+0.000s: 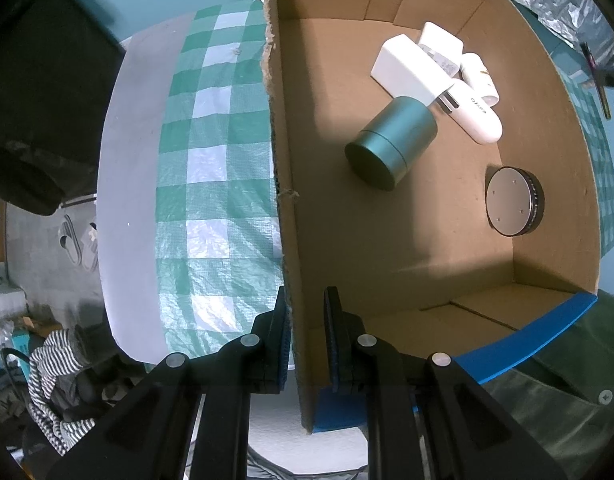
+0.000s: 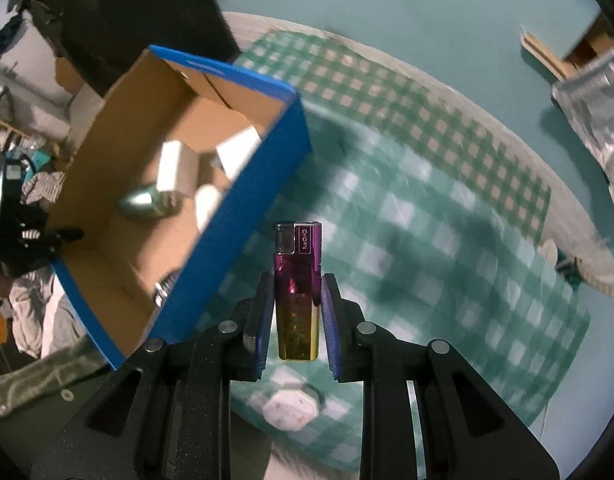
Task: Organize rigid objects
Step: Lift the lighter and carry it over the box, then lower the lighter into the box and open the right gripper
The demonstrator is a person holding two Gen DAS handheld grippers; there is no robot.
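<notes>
A green-and-white checked cloth [image 1: 211, 184] is spread over a round white tabletop [image 1: 127, 184], and a second cloth with smaller checks [image 2: 427, 120] is laid beyond it. On the floor below, a pair of white slippers [image 1: 81, 244] and a striped grey-and-white garment [image 1: 55, 380] are seen, while crinkled silver foil [image 2: 595, 120] and a frayed rope end [image 2: 599, 276] are found at the far side. A small white faceted object [image 2: 291, 408] is seen blurred on the checked cloth.
</notes>
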